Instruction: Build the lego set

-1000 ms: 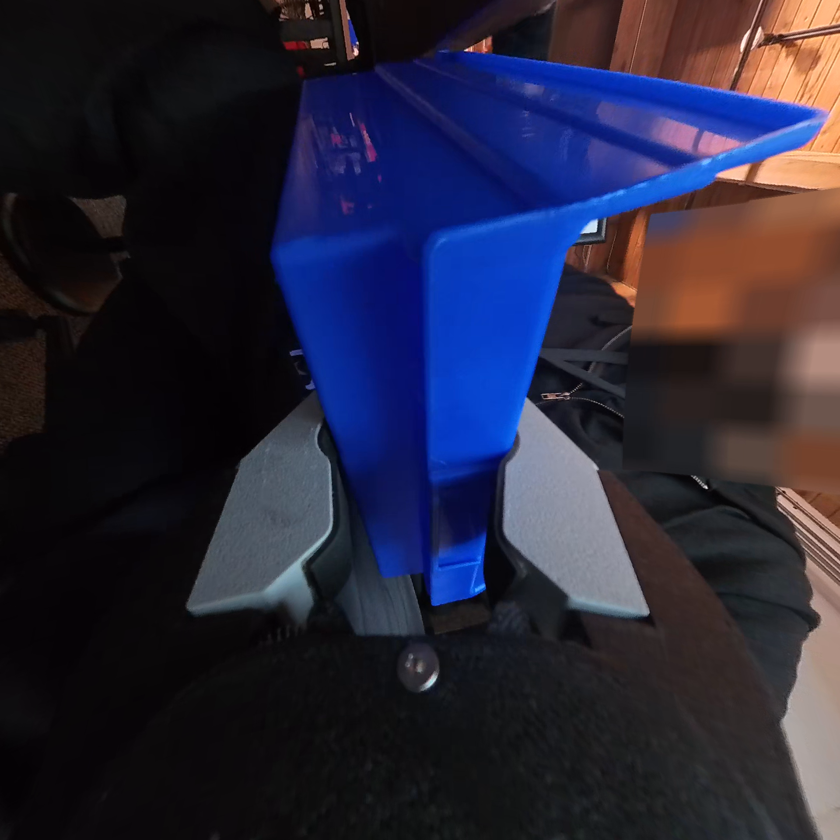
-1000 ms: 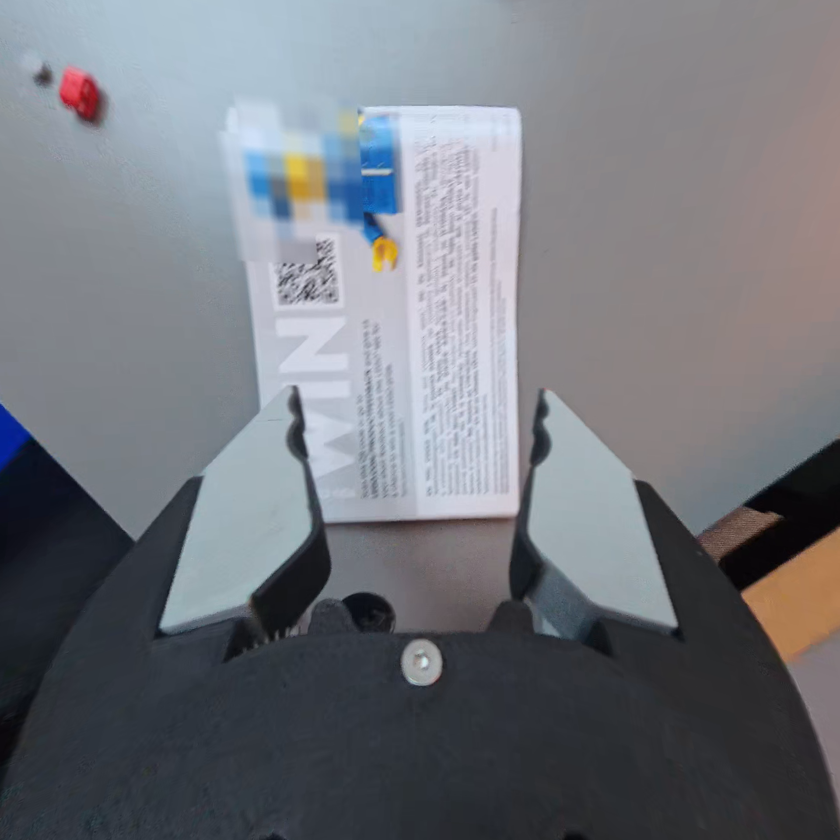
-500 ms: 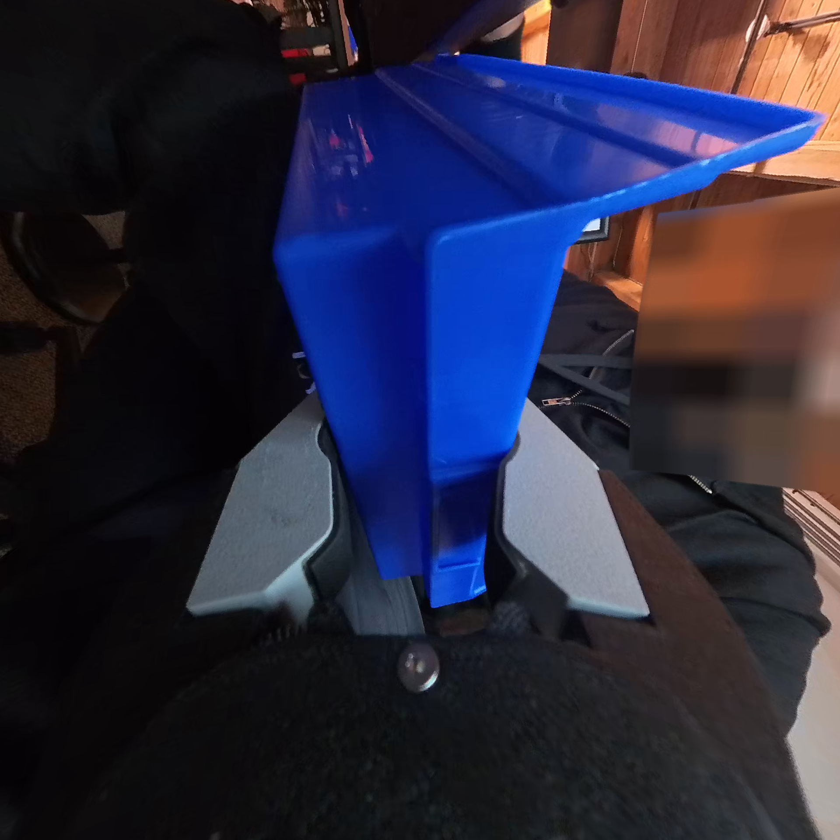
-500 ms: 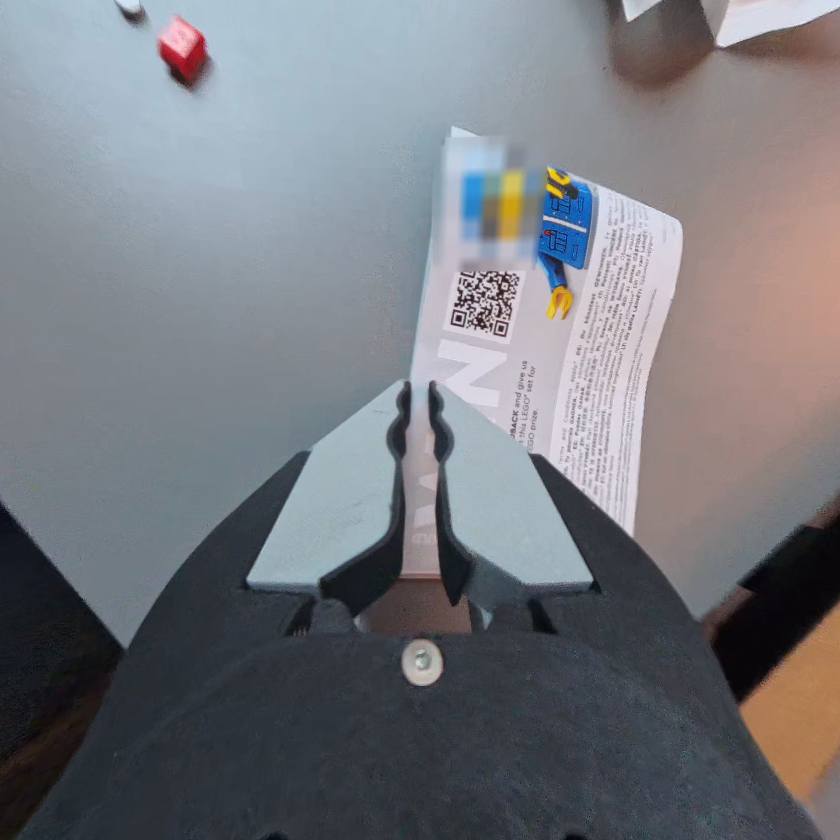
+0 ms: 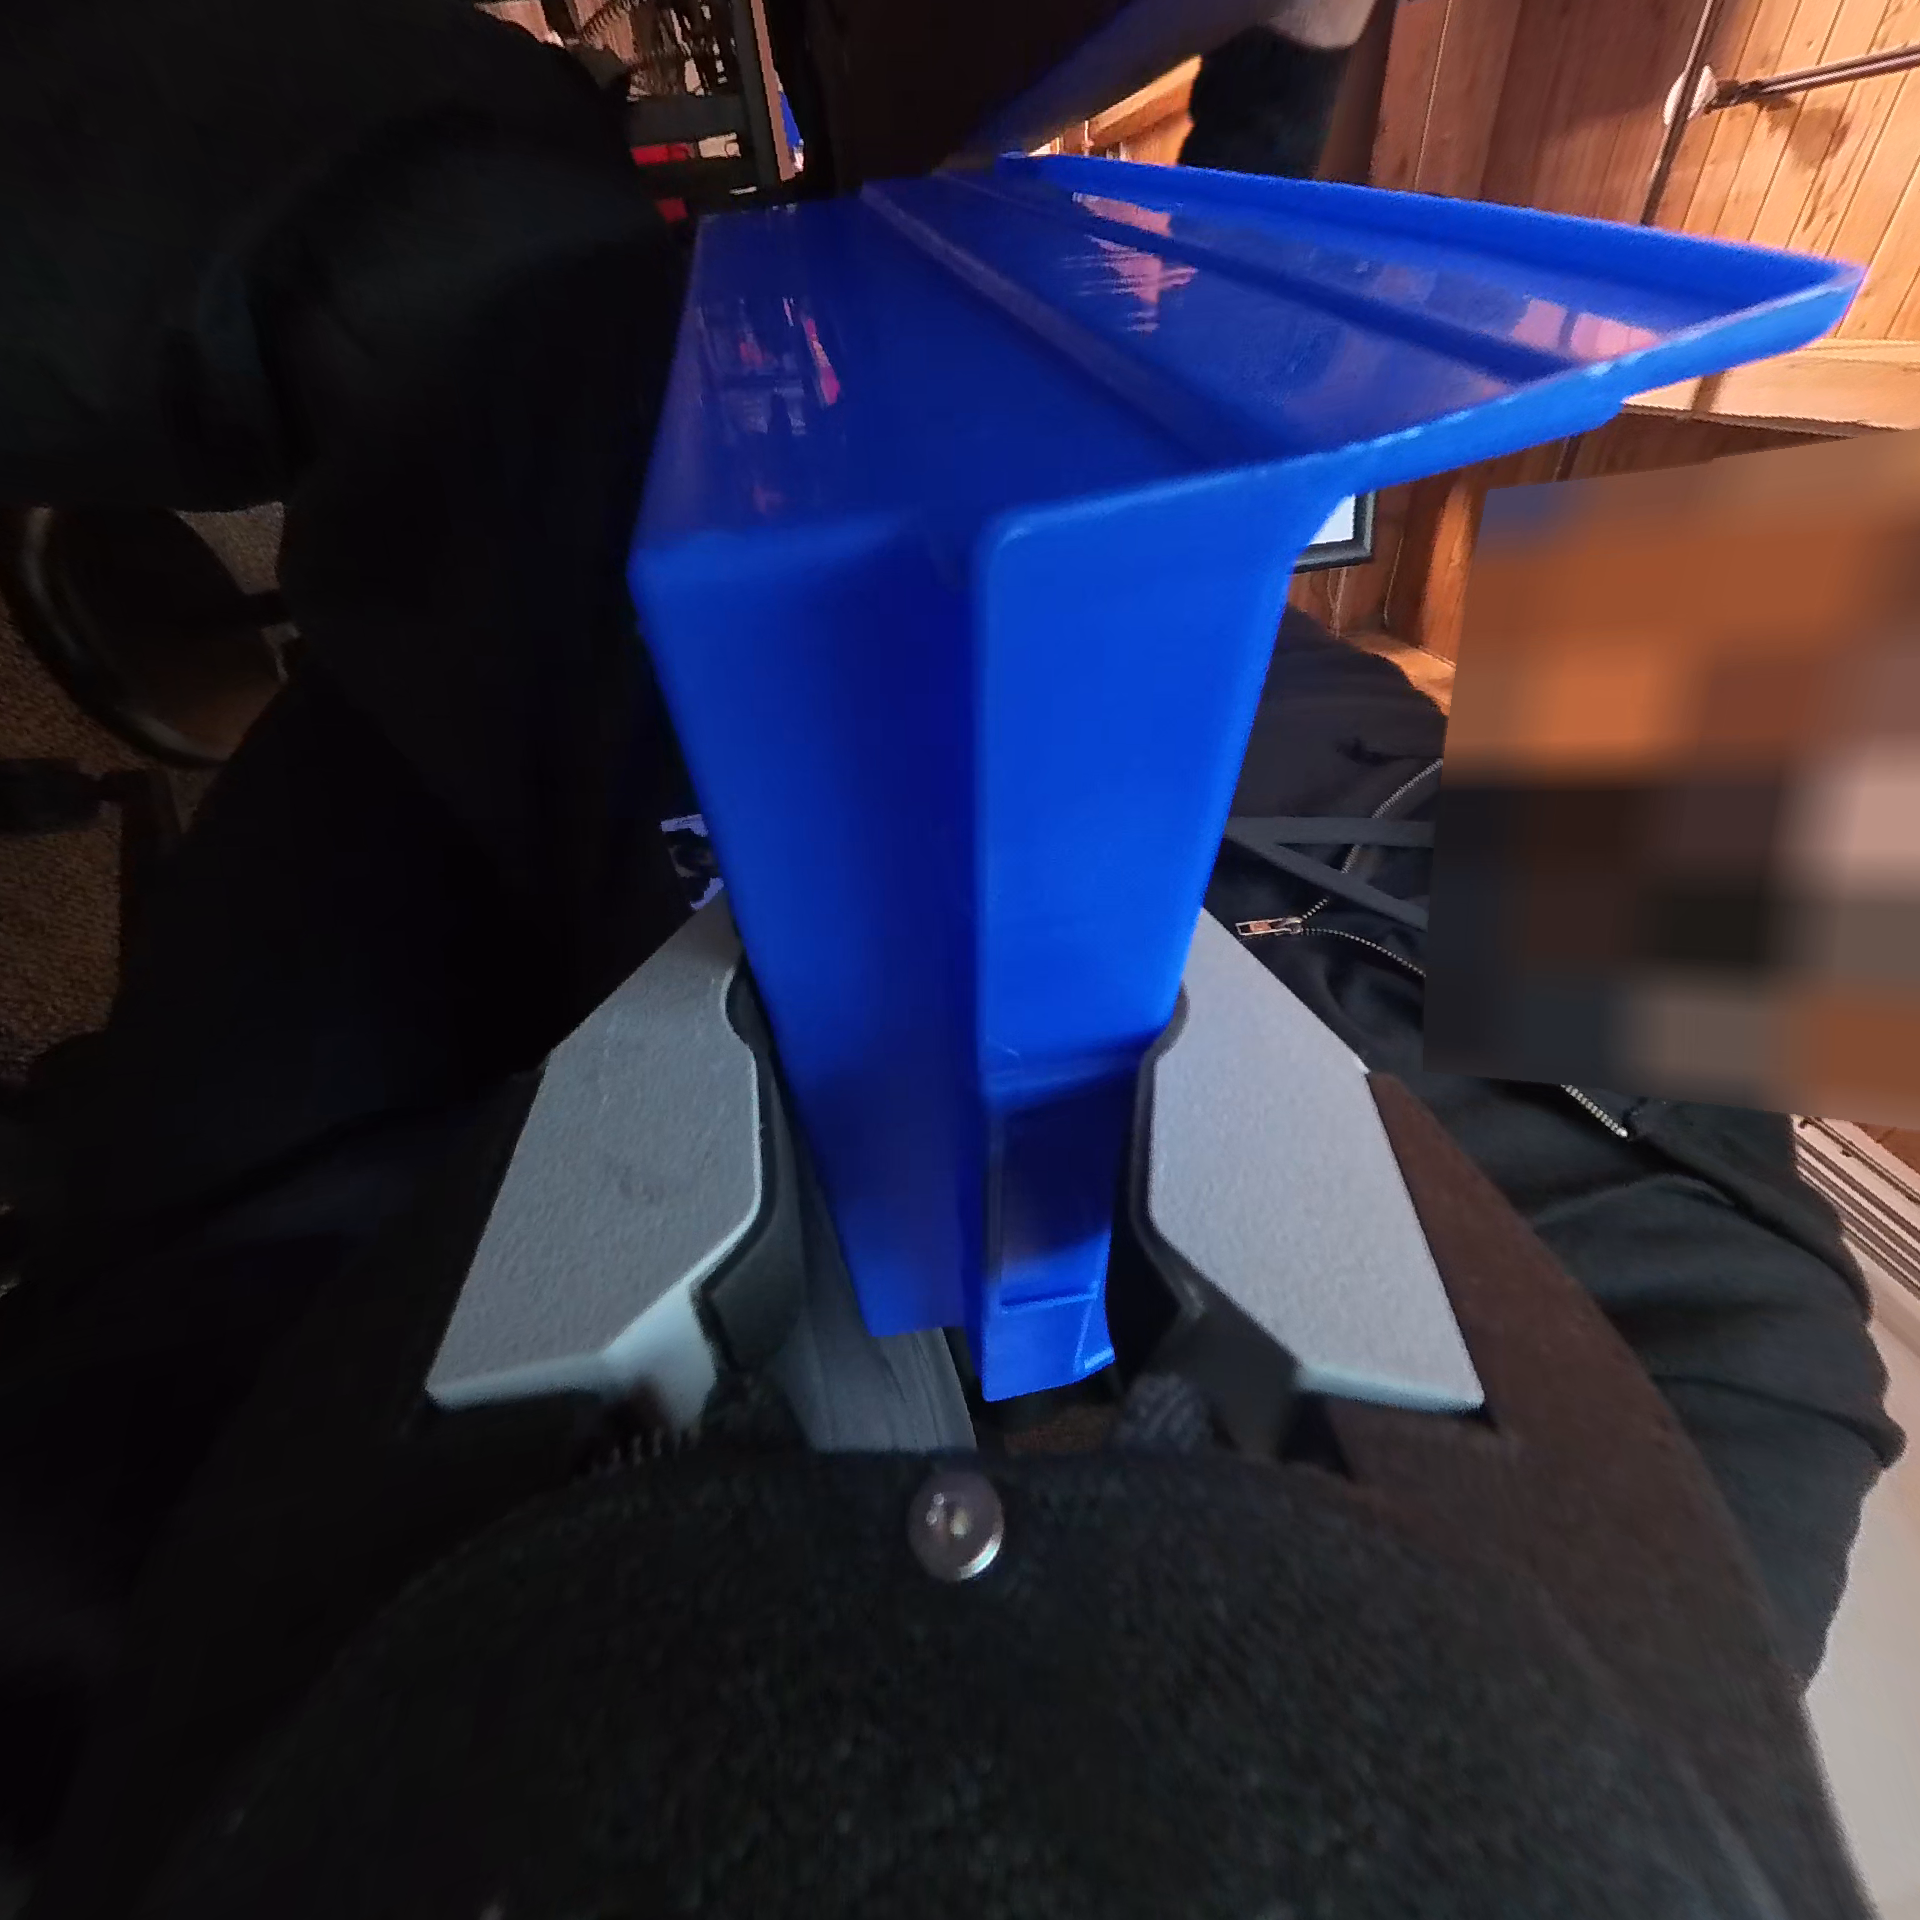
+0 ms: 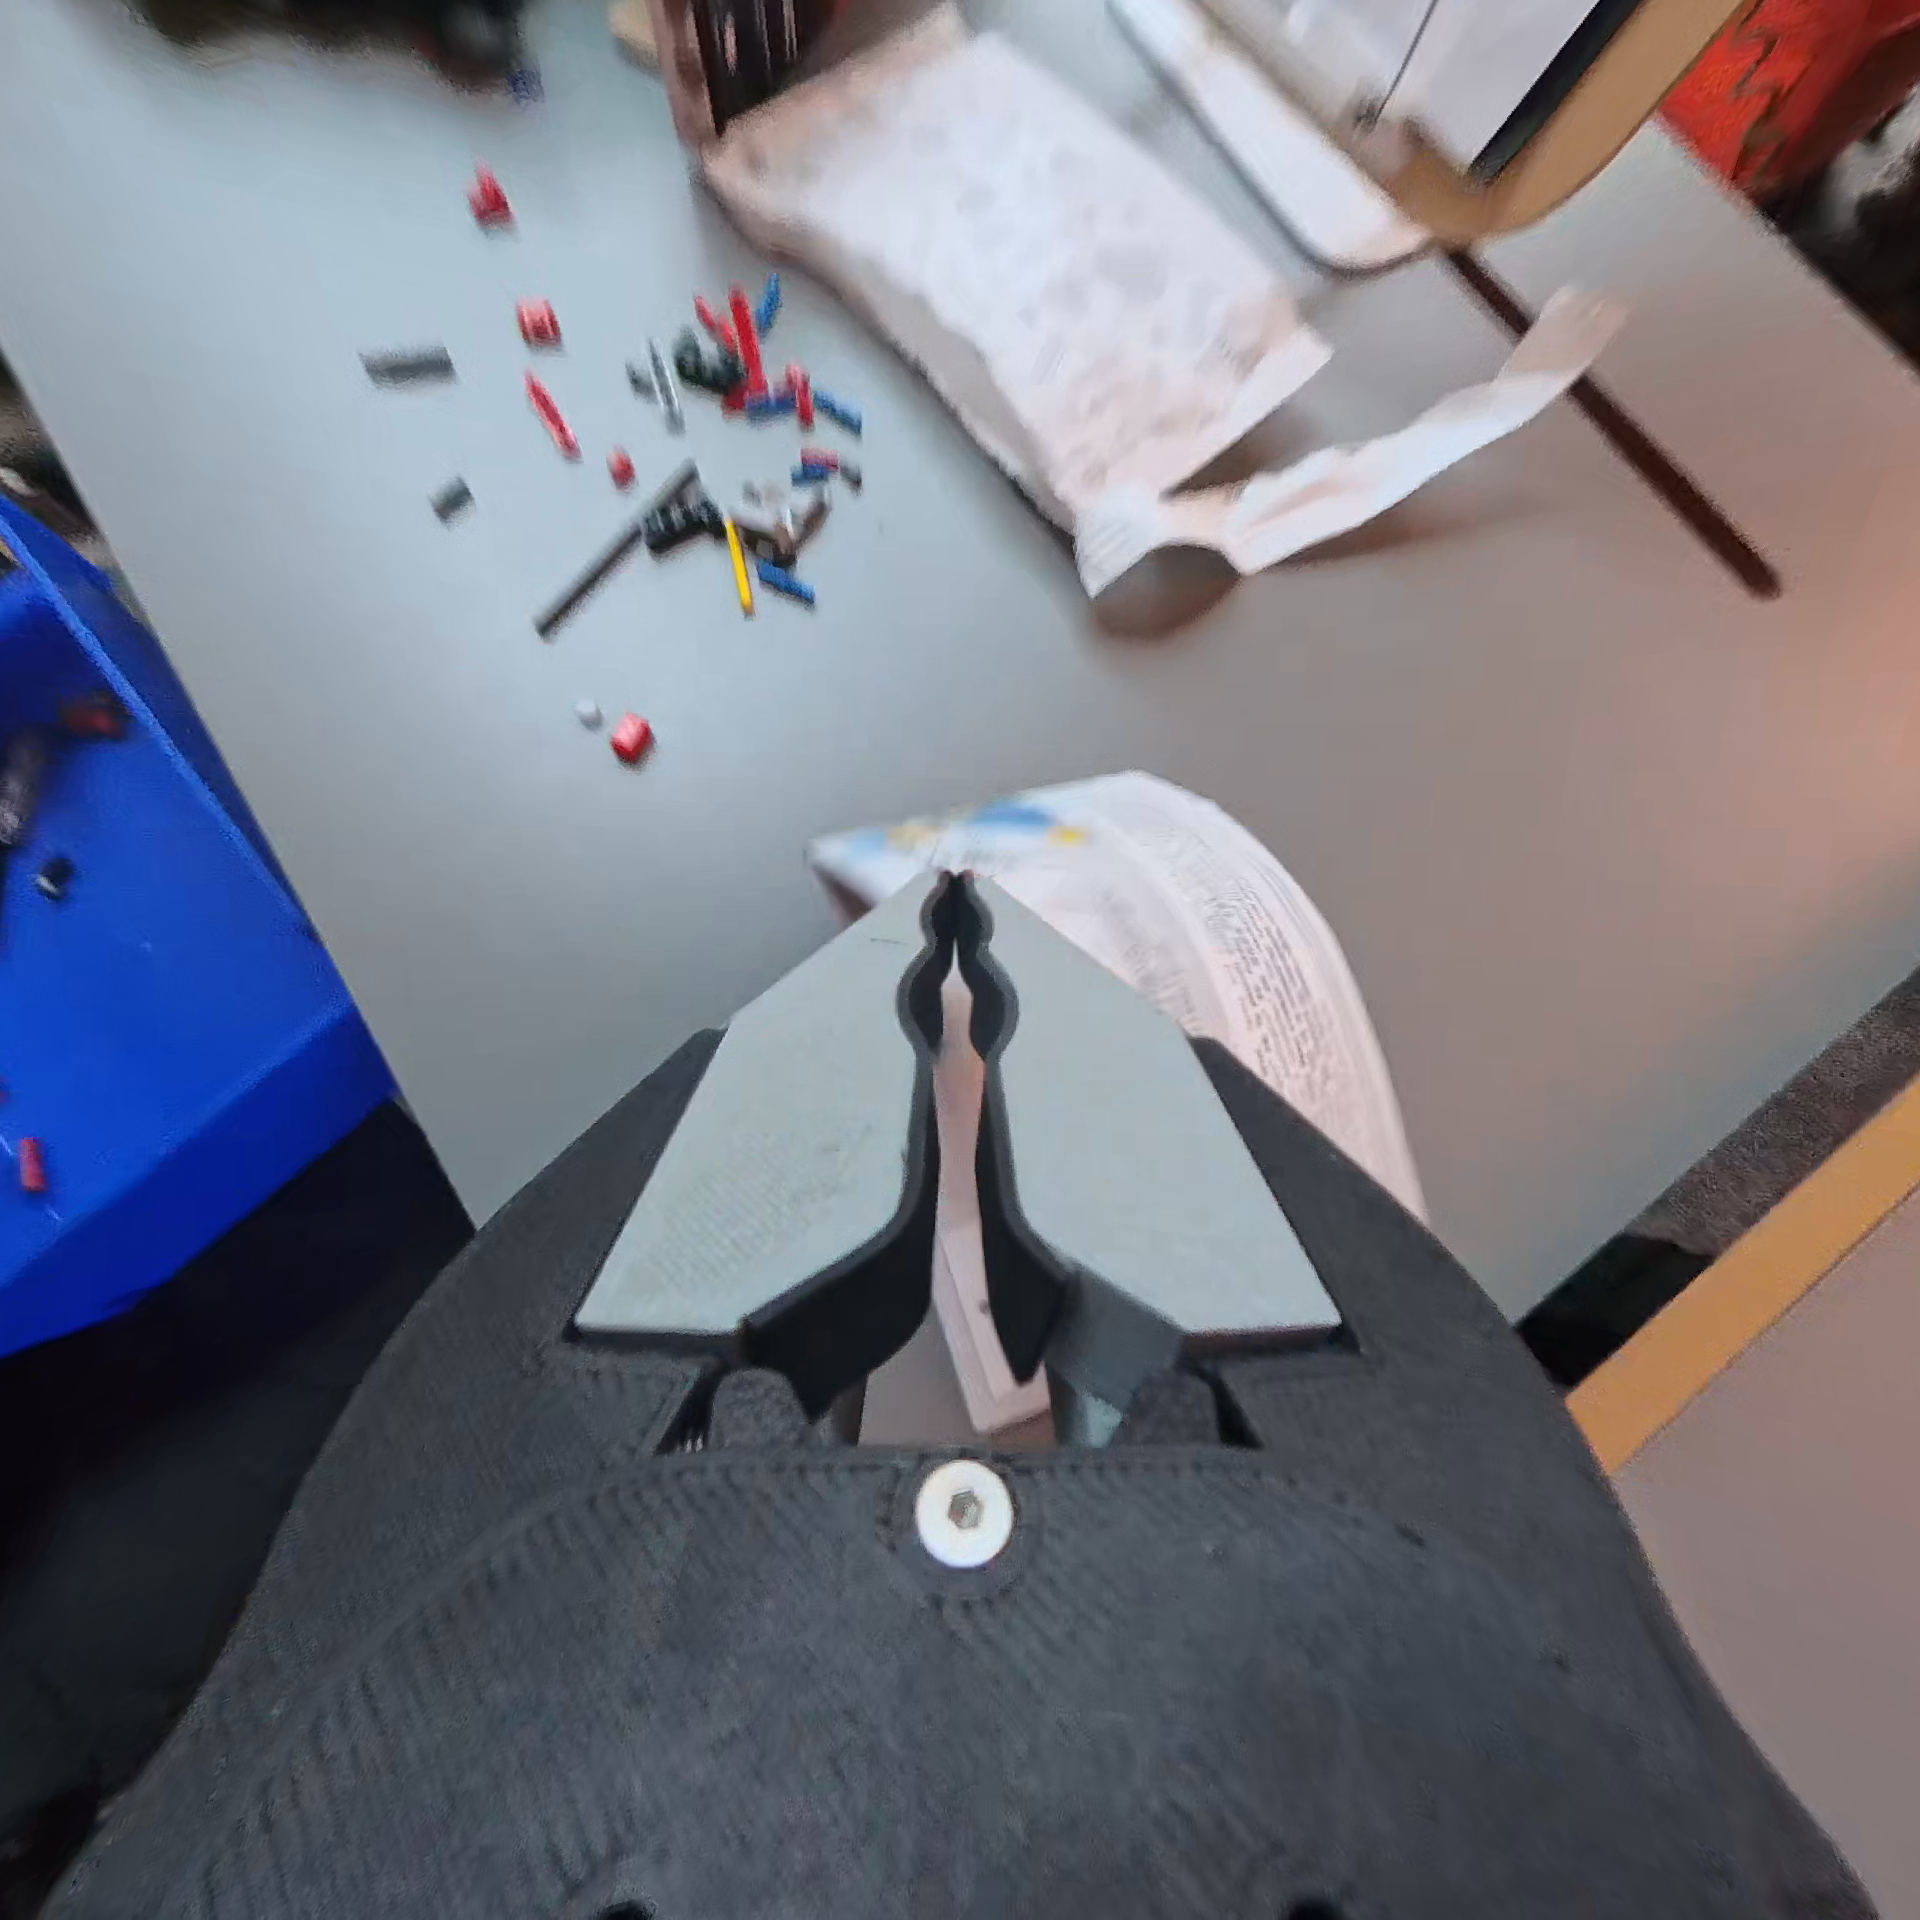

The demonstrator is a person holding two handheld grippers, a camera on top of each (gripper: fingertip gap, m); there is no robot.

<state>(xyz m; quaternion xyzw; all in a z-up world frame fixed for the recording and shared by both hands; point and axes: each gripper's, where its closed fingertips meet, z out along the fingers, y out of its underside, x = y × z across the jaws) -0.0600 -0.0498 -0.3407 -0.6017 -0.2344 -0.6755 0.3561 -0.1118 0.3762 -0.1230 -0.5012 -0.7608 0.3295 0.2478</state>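
Left wrist view. The left gripper [image 5: 961,1174] is closed on the corner wall of a blue bin [image 5: 935,790], its grey fingers [image 5: 623,1174] pressing the wall from both sides. The bin's rim flares up and to the right, in front of a wood-panelled wall [image 5: 1507,125]. Compared with the frames a second and half a second ago, grip and bin pose are the same: this hand only steadies the bin.

Right wrist view. The right gripper [image 6: 956,894] is fully closed, its tips pinching the near edge of a printed leaflet [image 6: 1236,935]. A second ago the jaws stood wide apart over the leaflet, which lay flat on the grey table [image 6: 1351,727]; half a second ago they had almost met on it. Now the sheet arches up off the table and curls to the right of the gripper, so it appears to be lifted. The view is motion-blurred.

Relative to the leaflet: the loose Lego pieces [image 6: 727,416] lie scattered beyond it to the left, a single red brick [image 6: 631,738] just beyond it, a torn paper bag [image 6: 1039,281] farther off, and the bin [image 6: 156,987] at the left edge holds a few small parts.

Judgement: building has not started; no bricks are joined. Removing the leaflet probably clears working space.
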